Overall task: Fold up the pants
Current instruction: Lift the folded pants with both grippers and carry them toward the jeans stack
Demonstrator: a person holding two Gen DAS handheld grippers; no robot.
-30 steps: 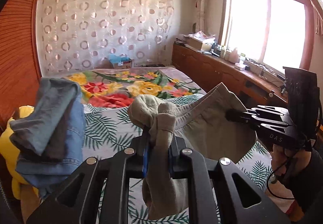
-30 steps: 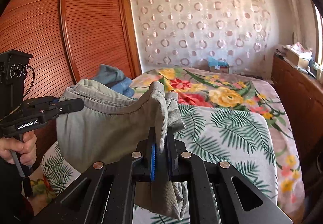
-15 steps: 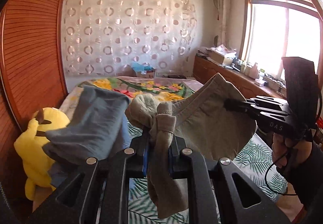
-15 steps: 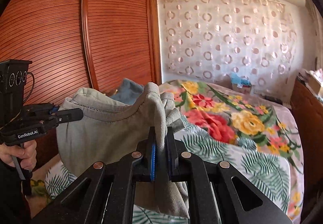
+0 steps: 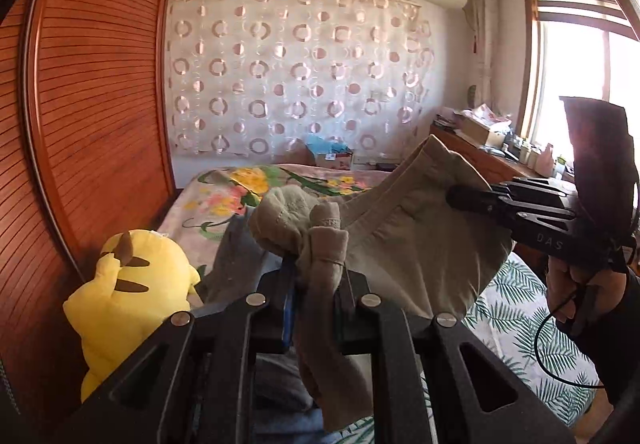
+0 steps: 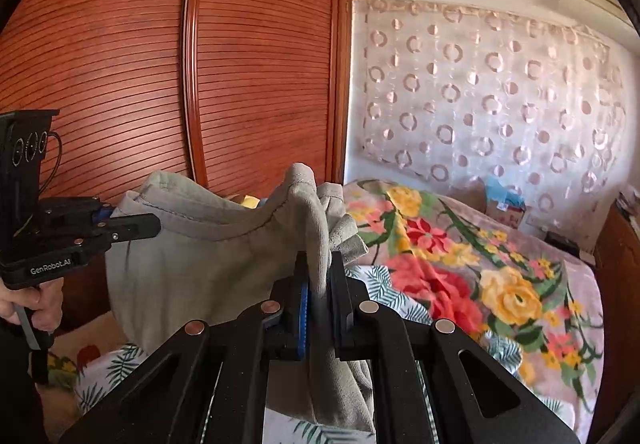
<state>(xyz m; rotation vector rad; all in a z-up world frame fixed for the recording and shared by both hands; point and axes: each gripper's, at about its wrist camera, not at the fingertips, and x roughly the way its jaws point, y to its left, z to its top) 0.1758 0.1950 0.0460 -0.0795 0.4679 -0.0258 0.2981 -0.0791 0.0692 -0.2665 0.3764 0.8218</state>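
Note:
Grey-green pants hang in the air above the bed, stretched between both grippers. My left gripper is shut on a bunched corner of the pants, which droops below the jaws. My right gripper is shut on the opposite corner of the pants. In the left wrist view the right gripper pinches the cloth's far edge from the right. Seen from the right wrist, the left gripper holds the far corner at the left. A hand grips each handle.
A bed with a floral blanket and a palm-leaf sheet lies below. A yellow plush toy and blue-grey jeans lie by the wooden wardrobe. A cluttered cabinet runs under the window on the right.
Both grippers have swung left with the pants held between them. The wardrobe and the yellow plush now fill more of the views, and the window has slid toward the right edge.

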